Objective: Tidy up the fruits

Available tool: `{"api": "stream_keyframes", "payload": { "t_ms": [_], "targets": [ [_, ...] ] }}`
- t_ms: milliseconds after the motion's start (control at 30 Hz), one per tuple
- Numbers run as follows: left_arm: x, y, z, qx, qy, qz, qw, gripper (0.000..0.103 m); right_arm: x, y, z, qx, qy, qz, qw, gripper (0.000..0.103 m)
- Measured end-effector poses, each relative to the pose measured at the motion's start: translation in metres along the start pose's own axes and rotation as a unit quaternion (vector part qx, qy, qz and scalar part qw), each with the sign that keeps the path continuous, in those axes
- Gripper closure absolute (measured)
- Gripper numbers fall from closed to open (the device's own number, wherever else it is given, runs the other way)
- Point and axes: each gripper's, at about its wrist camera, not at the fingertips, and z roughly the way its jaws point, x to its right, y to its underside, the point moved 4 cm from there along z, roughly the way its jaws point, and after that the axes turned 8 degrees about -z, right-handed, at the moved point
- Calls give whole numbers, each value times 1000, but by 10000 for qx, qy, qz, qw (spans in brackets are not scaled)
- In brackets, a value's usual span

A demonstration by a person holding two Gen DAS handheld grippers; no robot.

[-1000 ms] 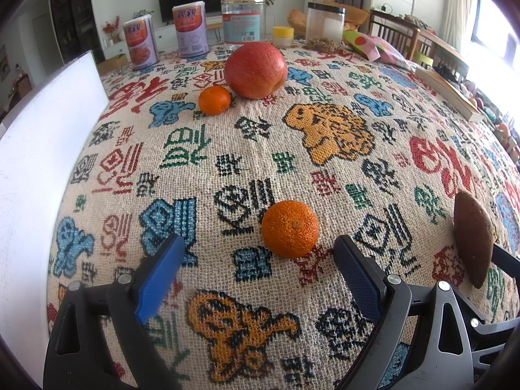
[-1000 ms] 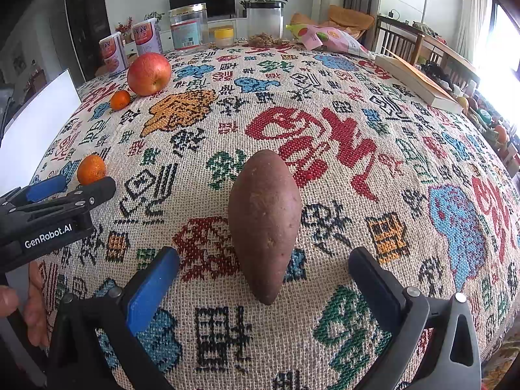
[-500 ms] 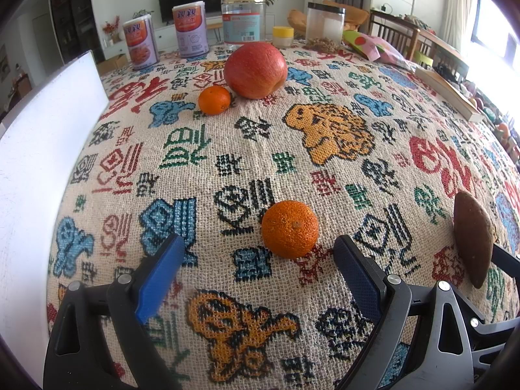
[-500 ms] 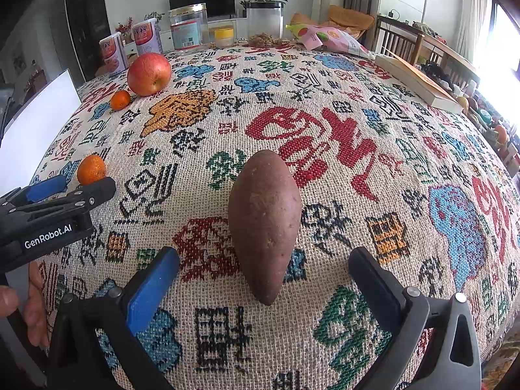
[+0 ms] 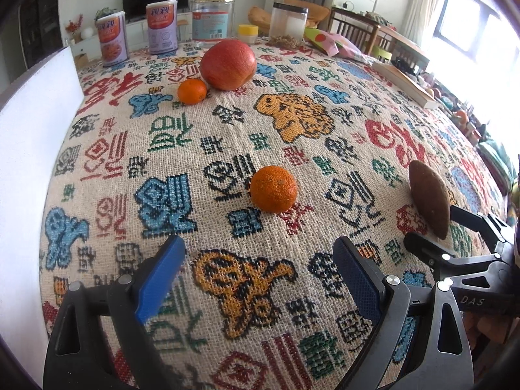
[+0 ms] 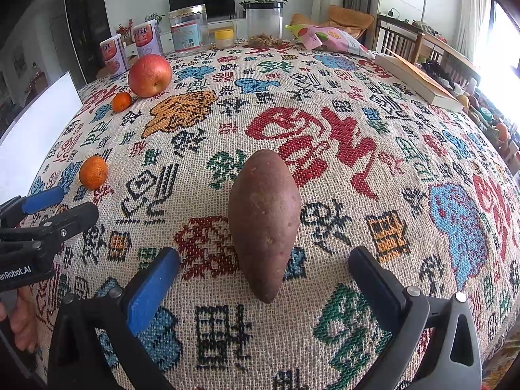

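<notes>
On the patterned tablecloth [image 5: 107, 149] a mandarin [image 5: 274, 188] lies just ahead of my left gripper [image 5: 258, 243], whose blue-padded jaws stand open and empty. Farther back a smaller mandarin [image 5: 191, 91] rests against a red apple [image 5: 227, 64]. A brown sweet potato [image 6: 264, 224] lies lengthwise in front of my right gripper [image 6: 263, 255]. That gripper is open, and the potato's near tip sits between the fingers without touching them. The right wrist view also takes in the left gripper [image 6: 70, 203], the near mandarin [image 6: 93, 172], the small mandarin [image 6: 121, 101] and the apple [image 6: 149, 75].
A white board [image 5: 32, 146] stands along the table's left edge. Two cans [image 5: 112, 44], jars [image 5: 213, 16], a snack bag [image 5: 331, 40] and a book [image 5: 406, 81] line the far side. A hand [image 6: 19, 318] holds the left gripper. Wooden chairs stand beyond the table.
The left gripper has tilted and drawn back a little, so the mandarin sits farther from its fingers. The right gripper and sweet potato have not moved.
</notes>
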Motion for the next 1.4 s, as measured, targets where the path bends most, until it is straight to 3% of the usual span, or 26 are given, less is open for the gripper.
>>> {"api": "stream_keyframes", "payload": {
  "t_ms": [67, 133, 200, 233, 267, 367, 533, 633, 667, 733, 900, 1000, 1133, 1200, 1267, 1333, 1400],
  "targets": [
    [7, -6, 2, 12, -47, 49, 10000, 11, 1, 0, -1, 13, -32, 45, 10000, 0],
    [17, -14, 6, 114, -160, 159, 9997, 12, 10, 0, -10, 235, -417, 404, 9980, 0],
    [27, -22, 12, 155, -261, 322, 9990, 37, 31, 1, -30, 757, -849, 1031, 9881, 0],
    [31, -23, 19, 34, -370, 407, 9985, 66, 43, 3, -37, 935, -857, 1313, 9832, 0],
    [32, -24, 22, 4, -483, 460, 9978, 73, 54, 6, -41, 970, -806, 1555, 9797, 0],
    [31, -21, 18, 159, -577, 425, 9973, 75, 66, 6, -25, 472, -972, 1835, 9771, 1],
    [18, -11, -7, 117, -265, -69, 9996, 76, 32, -22, -10, -161, -1115, 809, 9903, 15],
    [13, -6, -31, 86, -6, -386, 9992, 76, 23, -30, 5, -685, -920, 508, 9921, 42],
    [11, -3, -41, 68, 77, -480, 9988, 76, 22, -31, 7, -788, -751, 395, 9933, 59],
    [12, 4, -67, 29, 294, -599, 9978, 76, 24, -33, 4, -892, -736, 492, 9921, 63],
    [-1, 14, -172, 197, 1335, -1082, 9849, 76, 1, -47, -53, -357, -1411, 390, 9886, 63],
    [-40, 9, -239, 565, 1537, -1487, 9752, 76, -51, -75, -96, -66, -2165, 45, 9762, 63],
    [-127, 4, -294, 1048, 958, -2203, 9650, 76, -158, -105, -145, 145, -3195, -670, 9451, 63],
    [-173, 8, -299, 1093, 354, -2527, 9607, 76, -219, -109, -161, 76, -3713, -1037, 9227, 63],
    [-215, 18, -288, 909, -305, -2744, 9568, 76, -275, -107, -169, -31, -4025, -1415, 9044, 63],
    [-254, 34, -267, 575, -807, -3039, 9475, 76, -323, -99, -167, -102, -4009, -1854, 8971, 63],
    [-282, 50, -246, 253, -1037, -3304, 9378, 76, -360, -90, -156, -265, -3901, -2243, 8927, 63]
  ]
}}
